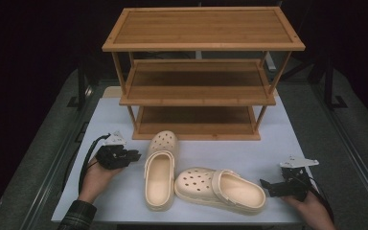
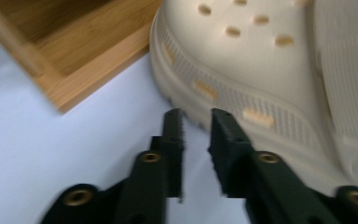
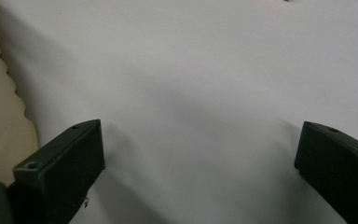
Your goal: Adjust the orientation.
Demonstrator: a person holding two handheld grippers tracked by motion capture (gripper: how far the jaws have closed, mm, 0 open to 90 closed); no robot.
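So the setup is two cream clogs on the white table (image 1: 278, 143) in front of a three-tier bamboo shoe rack (image 1: 199, 72), and the job looks like getting them onto a shelf. Starting at the left, the left gripper (image 1: 135, 155) sits just beside the left clog (image 1: 160, 170), the one lying with its toe pointing at the rack. In the left gripper view its jaws stand only a narrow gap apart, holding nothing, tips right up against the ridged sole edge near the toe (image 2: 223, 88). That gap looks too tight to take the sidewall, so the person should probably spread the jaws wider first, then come in over the rim of the foot opening or the heel strap, where there's a thin wall to pinch rather than fat sole. Next over, the right clog (image 1: 220, 188) lies crosswise at the near edge, toe toward the left clog and touching or nearly touching it, so lifting the first one straight up before swinging it away would avoid dragging its neighbour. At the far right, the right gripper (image 1: 266, 186) has its jaws wide apart and empty, near the heel end of that clog, whose edge shows in the right gripper view (image 3: 0, 121). It seems well placed to slide in and close on the heel strap.
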